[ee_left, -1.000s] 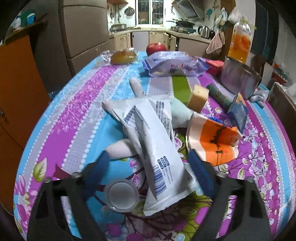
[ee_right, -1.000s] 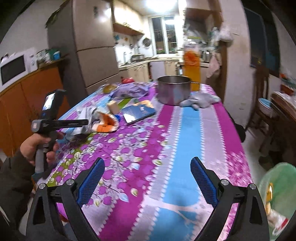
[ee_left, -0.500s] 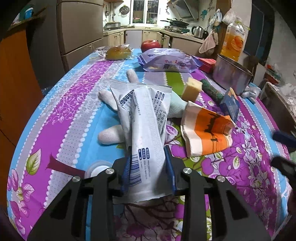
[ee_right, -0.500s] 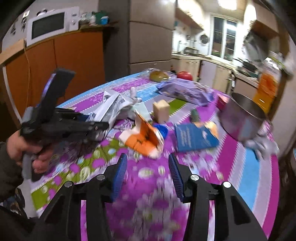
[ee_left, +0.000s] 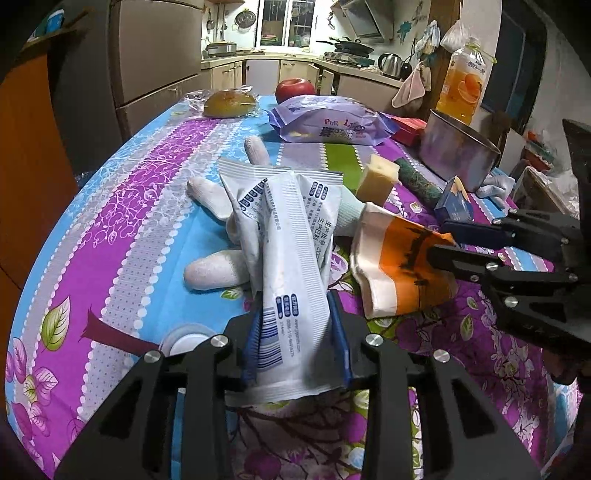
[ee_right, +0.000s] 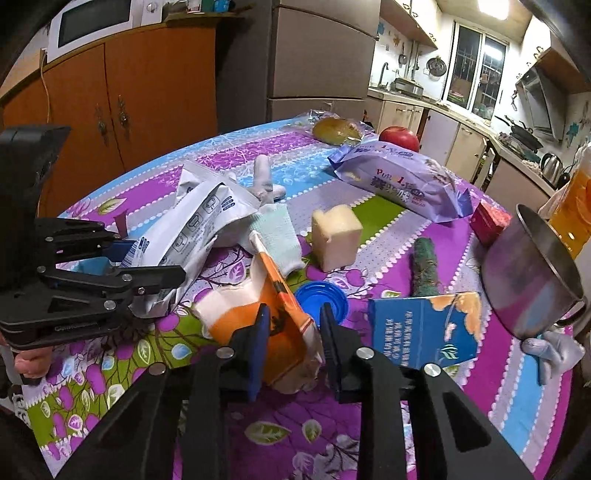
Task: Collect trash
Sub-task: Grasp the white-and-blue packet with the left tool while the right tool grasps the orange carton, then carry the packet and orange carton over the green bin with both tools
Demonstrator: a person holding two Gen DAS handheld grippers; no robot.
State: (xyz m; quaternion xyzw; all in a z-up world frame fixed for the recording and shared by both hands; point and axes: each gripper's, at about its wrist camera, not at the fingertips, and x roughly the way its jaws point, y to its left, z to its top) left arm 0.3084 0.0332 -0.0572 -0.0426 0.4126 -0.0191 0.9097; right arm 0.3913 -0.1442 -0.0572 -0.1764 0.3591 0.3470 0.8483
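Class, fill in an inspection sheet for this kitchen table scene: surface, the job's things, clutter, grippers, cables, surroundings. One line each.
Surface: table under a floral striped tablecloth, crowded.
Job's things: white wrapper lying over a white glove; flattened orange carton.
Clutter: apple, bagged bun, purple bread bag, cheese-like block, steel pot, blue box, blue lid, juice bottle.
Grippers: left hand-held gripper shut on the white wrapper; right hand-held gripper closing around the orange carton.
Cables: a cord down the orange cabinet.
Surroundings: microwave, fridge, kitchen counter.
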